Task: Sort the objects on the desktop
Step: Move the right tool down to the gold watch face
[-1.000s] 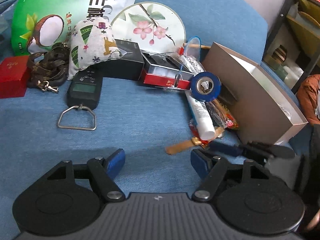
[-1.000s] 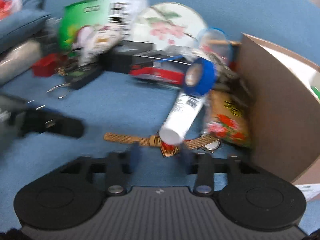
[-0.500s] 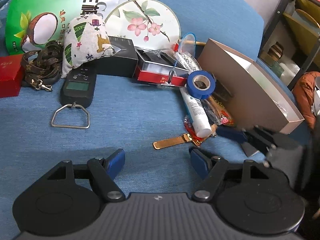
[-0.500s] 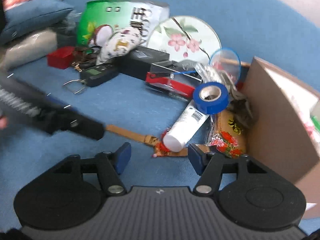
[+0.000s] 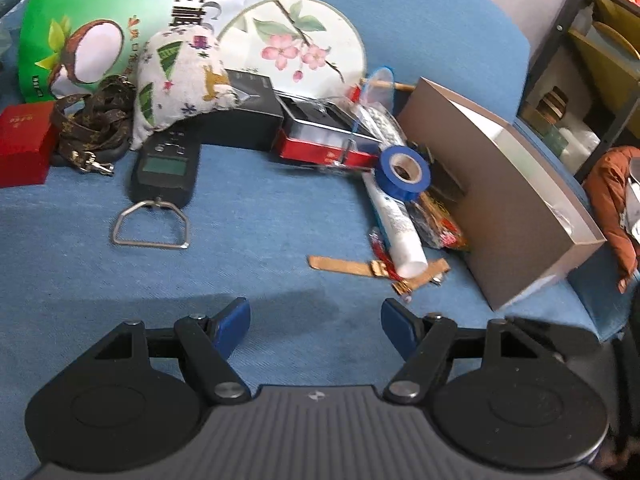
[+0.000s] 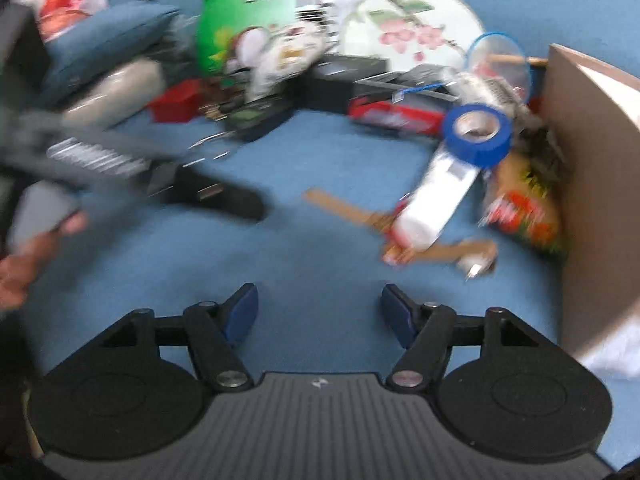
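Clutter lies on a blue cloth surface. A white tube (image 5: 397,224) lies across a tan watch strap (image 5: 348,266), with a blue tape roll (image 5: 403,172) at its far end. A black hanging scale (image 5: 165,168), a red tin (image 5: 328,148), a floral fan (image 5: 296,46) and a green coconut bag (image 5: 92,28) lie beyond. My left gripper (image 5: 316,322) is open and empty, short of the strap. My right gripper (image 6: 318,312) is open and empty; the tube (image 6: 436,204) and tape (image 6: 478,134) lie ahead to its right.
An open brown cardboard box (image 5: 516,196) stands at the right. A red box (image 5: 24,142), a patterned strap (image 5: 96,120) and a printed fabric pouch (image 5: 176,80) lie at the left. A shelf (image 5: 592,72) stands far right. The left gripper's body (image 6: 120,168) crosses the right wrist view.
The right gripper has opened from nearly shut and pulled back from the strap, out of the left wrist view. The left gripper has moved closer to the pile.
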A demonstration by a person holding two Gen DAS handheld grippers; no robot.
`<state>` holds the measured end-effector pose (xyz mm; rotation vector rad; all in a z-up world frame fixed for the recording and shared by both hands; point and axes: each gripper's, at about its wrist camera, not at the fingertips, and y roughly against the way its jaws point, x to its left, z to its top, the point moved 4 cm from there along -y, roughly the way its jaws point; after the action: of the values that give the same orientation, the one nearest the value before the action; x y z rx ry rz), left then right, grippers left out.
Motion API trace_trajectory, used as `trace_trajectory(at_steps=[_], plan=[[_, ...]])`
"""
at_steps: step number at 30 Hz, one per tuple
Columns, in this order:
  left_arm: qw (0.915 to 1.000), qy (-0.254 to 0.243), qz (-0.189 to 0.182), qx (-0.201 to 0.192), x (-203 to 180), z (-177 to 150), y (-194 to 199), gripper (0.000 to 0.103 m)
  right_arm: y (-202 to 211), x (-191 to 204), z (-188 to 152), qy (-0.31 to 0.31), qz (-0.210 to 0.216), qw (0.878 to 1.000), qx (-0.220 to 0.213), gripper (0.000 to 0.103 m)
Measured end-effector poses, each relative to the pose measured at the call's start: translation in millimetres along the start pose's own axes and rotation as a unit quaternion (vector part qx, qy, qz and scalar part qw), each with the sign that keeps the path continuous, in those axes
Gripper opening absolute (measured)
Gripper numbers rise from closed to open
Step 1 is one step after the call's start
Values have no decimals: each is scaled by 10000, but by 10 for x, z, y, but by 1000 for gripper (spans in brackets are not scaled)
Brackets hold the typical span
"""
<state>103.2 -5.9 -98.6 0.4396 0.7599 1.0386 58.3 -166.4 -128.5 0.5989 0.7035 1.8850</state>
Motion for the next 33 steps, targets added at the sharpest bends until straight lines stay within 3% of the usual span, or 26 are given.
trace_trajectory(at_steps=[3, 4, 5, 7, 9, 13, 15, 17, 18, 21, 23, 24, 27, 31, 33], plan=[[9999, -66, -126, 51, -92, -13, -6, 74, 155, 235, -81, 357, 313, 9988, 97, 64], [9998, -95, -145, 57, -120, -18, -8, 74, 208, 275, -88, 511, 341, 9981, 67, 52], [9998, -117, -139, 61, -144, -21, -10, 74, 250, 279, -70, 634, 256, 9977, -3, 47], [9998, -117, -113, 70, -175, -23, -10, 74, 264, 166, 30, 713, -221, 9968, -278, 47], [9998, -99, -140, 46, -183, -14, 5, 74, 188, -39, 145, 657, -785, 9939, -418, 52], [9999, -27, -115, 54, -134, -1, -3, 74, -97, -334, 251, 406, -1129, 9926, -191, 55], [9999, 46, -121, 84, -81, 3, -29, 74, -220, -362, 275, 429, -1423, 9887, -209, 62], [9997, 125, -158, 112, -29, 4, -51, 74, -286, -377, 282, 499, -1784, 9822, -310, 80], [9997, 155, -185, 89, -11, 8, -53, 74, -353, -413, 308, 497, -1868, 9807, -310, 82], [9996, 167, -232, 68, 0, 15, -43, 74, -423, -517, 340, 94, -1664, 9856, -281, 84], [9995, 164, -268, 67, 4, 21, -33, 74, -441, -685, 323, -670, -1231, 9901, -95, 82], [9994, 175, -292, 64, 8, 25, -29, 74, -408, -709, 318, -771, -1029, 9917, -19, 82], [9992, 245, -321, 59, 5, 35, -41, 74, -292, -586, 264, -410, -688, 9965, 247, 78], [9989, 189, -410, 110, -56, 21, -59, 74, -71, -243, 99, 62, 44, 9997, 235, 60], [9990, 120, -412, 123, -85, 14, -53, 74, -15, -27, 54, 527, 141, 9983, 196, 54]])
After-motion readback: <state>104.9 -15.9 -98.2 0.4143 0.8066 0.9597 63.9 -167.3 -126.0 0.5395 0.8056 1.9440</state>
